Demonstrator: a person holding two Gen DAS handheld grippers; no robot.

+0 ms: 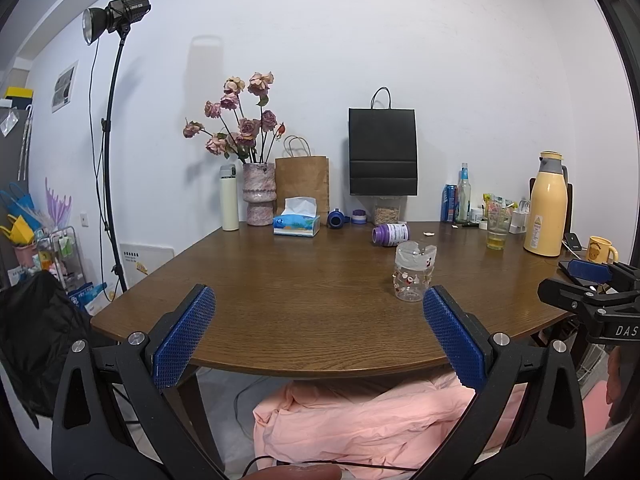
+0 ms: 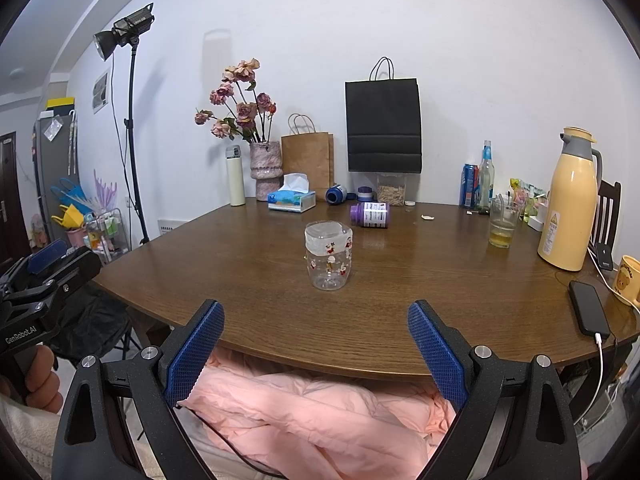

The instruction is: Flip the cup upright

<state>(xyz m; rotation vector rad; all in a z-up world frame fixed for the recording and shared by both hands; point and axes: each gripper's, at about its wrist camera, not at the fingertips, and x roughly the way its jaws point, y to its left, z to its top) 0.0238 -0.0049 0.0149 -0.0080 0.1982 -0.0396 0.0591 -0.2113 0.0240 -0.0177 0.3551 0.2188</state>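
Observation:
A clear plastic cup (image 2: 329,255) with small red cartoon prints and a white band at its top stands on the brown wooden table (image 2: 420,292). It also shows in the left wrist view (image 1: 413,271), just beyond my left gripper's right finger. My left gripper (image 1: 318,304) is open and empty at the table's near edge, left of the cup. My right gripper (image 2: 316,318) is open and empty, a little short of the cup and centred on it. Each gripper shows at the side of the other's view.
A purple bottle (image 2: 370,214) lies on its side behind the cup. A glass with yellow liquid (image 2: 502,222), a yellow thermos jug (image 2: 568,200), a phone on a cable (image 2: 588,314) and a yellow mug (image 2: 628,280) are at the right. A tissue box (image 2: 291,199), vase, bags and bottles line the back. Pink fabric (image 2: 312,412) lies below the table edge.

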